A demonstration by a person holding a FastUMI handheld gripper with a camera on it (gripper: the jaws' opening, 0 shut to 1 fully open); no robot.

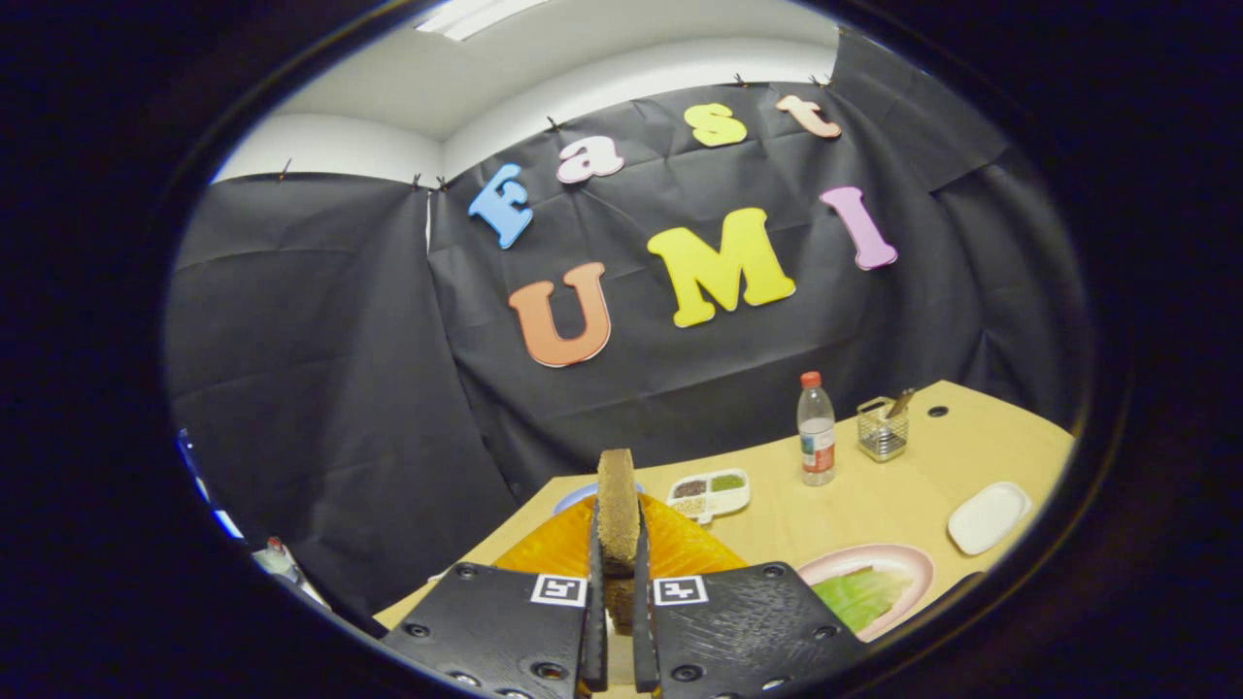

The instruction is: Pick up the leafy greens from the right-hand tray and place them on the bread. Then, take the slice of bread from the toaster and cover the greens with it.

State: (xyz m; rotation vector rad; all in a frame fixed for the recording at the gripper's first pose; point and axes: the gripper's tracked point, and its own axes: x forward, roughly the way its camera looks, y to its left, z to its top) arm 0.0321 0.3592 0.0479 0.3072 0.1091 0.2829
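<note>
Pinching a slice of bread point(618, 515) upright and edge-on at the bottom centre of the frame: the gripper point(618, 582), both black fingers point(594, 621) pressed flat against the slice's two faces. Lower end of the slice sunk between the fingers and hard to make out; brown top edge standing clear above them. Gripper body pointing level and forward, slightly tilted, with two square markers flanking the slice.

Directly behind the slice, mostly hidden by it and by the gripper: an orange, ribbed toaster point(680, 549), its base cut off from sight. Peeking past its top left, a sliver of a blue plate point(573, 497), too little to tell what lies on it.

Lower right of the frame: a pink-rimmed plate point(898, 558) carrying the leafy greens point(859, 594), partly covered by the right finger block; whether bread lies under the greens cannot be told.

Further right, a white tray point(989, 516) on the wooden surface point(855, 500). Just beyond the toaster, a small divided dish point(710, 491) with grains. Farther back, centre right: a plastic bottle point(816, 429) with a red cap, and beside it a wire holder point(882, 429) with something sticking out.
</note>
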